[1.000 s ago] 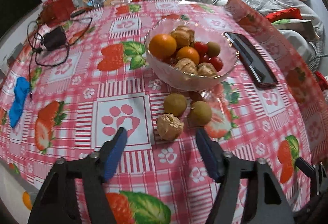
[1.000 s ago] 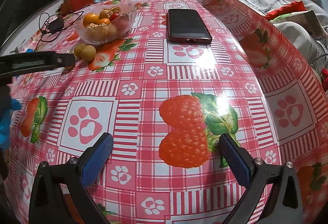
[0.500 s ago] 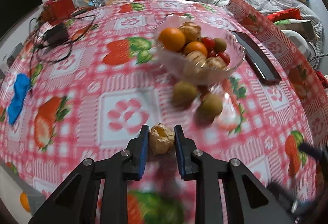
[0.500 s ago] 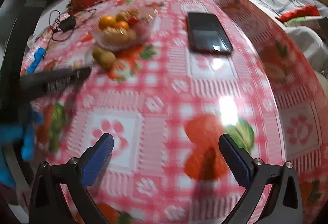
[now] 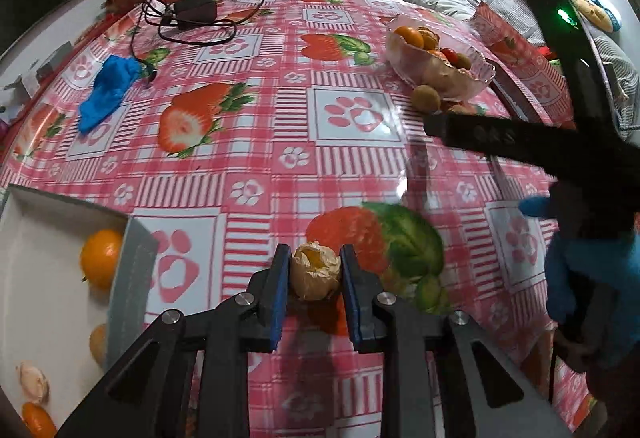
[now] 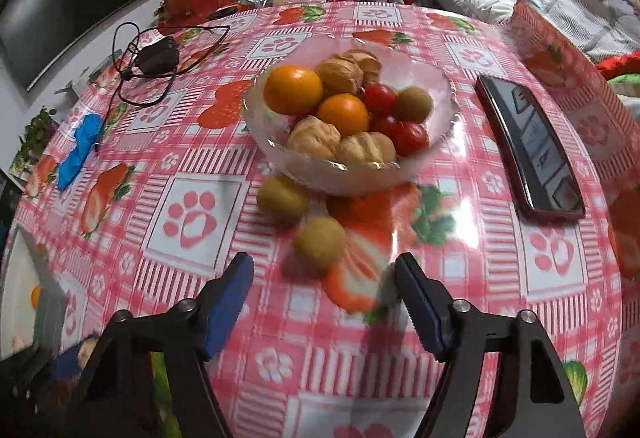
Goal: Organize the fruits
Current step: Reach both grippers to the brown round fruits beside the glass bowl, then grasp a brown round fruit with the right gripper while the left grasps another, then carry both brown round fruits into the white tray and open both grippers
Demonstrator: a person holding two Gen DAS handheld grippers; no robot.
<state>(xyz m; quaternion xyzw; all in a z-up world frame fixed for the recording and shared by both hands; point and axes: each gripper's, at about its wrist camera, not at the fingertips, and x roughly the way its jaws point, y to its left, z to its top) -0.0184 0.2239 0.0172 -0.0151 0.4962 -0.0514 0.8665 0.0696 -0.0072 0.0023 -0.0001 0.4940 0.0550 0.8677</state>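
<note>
My left gripper [image 5: 314, 276] is shut on a tan husked fruit [image 5: 315, 275] and holds it above the tablecloth, right of a white box [image 5: 44, 302] that holds oranges [image 5: 100, 258]. My right gripper [image 6: 326, 302] is open and empty, just in front of a brown round fruit [image 6: 319, 241] lying on the cloth. A second brown fruit [image 6: 282, 196] lies beside it. Behind them stands a glass bowl [image 6: 442, 93] with oranges, husked fruits and red tomatoes. The bowl also shows in the left wrist view [image 5: 476, 79].
A phone [image 6: 528, 145] lies right of the bowl. A black charger with cable [image 6: 154, 55] and a blue cloth [image 6: 78, 149] lie at the left. The right gripper's arm [image 5: 520, 143] crosses the left wrist view on the right.
My left gripper has carried the husked fruit left and back, from beside the bowl to the white box. My right gripper has swung toward the bowl, and now faces the two brown fruits.
</note>
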